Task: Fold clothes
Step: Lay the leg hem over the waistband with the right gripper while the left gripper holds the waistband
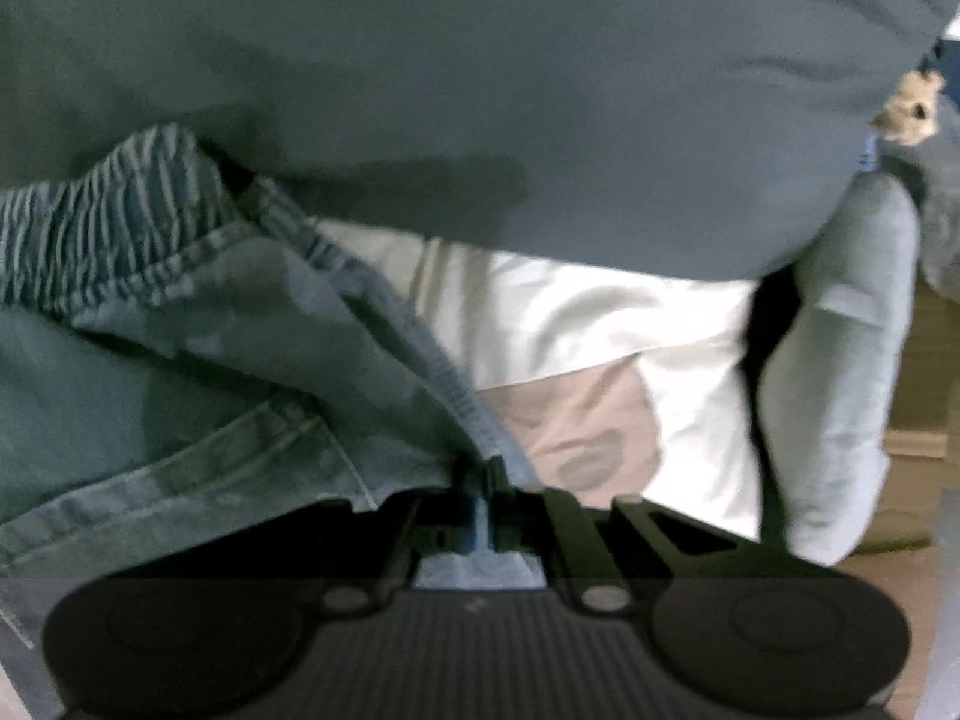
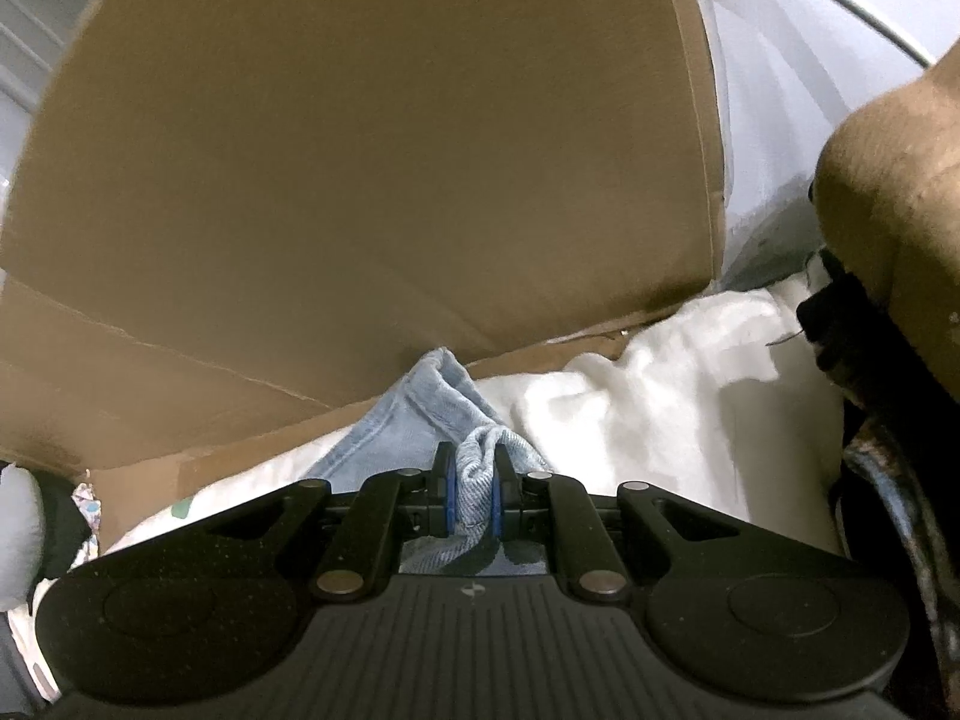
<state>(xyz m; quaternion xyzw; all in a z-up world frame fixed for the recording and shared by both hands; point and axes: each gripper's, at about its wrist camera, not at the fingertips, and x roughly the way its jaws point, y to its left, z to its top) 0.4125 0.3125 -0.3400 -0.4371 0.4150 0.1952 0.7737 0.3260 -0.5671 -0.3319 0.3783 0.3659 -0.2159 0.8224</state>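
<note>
I hold one pair of jeans [image 1: 198, 324] with both tools. My left gripper [image 1: 483, 504] has its jaws closed on a seamed denim edge at 6 o'clock in the left wrist view; from there the cloth spreads toward 9 o'clock, where the gathered waistband [image 1: 90, 222] shows. My right gripper [image 2: 474, 498] has its jaws pinched on a bunched wad of lighter denim [image 2: 432, 408] at the centre of the right wrist view. I judge that gripping two separate edges lets me spread the garment or bring one edge onto the other; the pictures do not settle which fold stage this is. The jeans lie over a white cloth [image 1: 600, 324], also seen at 3 o'clock in the right view. Obstructions: a large cardboard box [image 2: 360, 150] fills the right view from 9 to 1 o'clock, close behind the denim, and a brown cushion [image 2: 894, 180] stands at 2 o'clock. In the left view a person's grey-green top [image 1: 480, 90] blocks everything from 10 to 2 o'clock.
</note>
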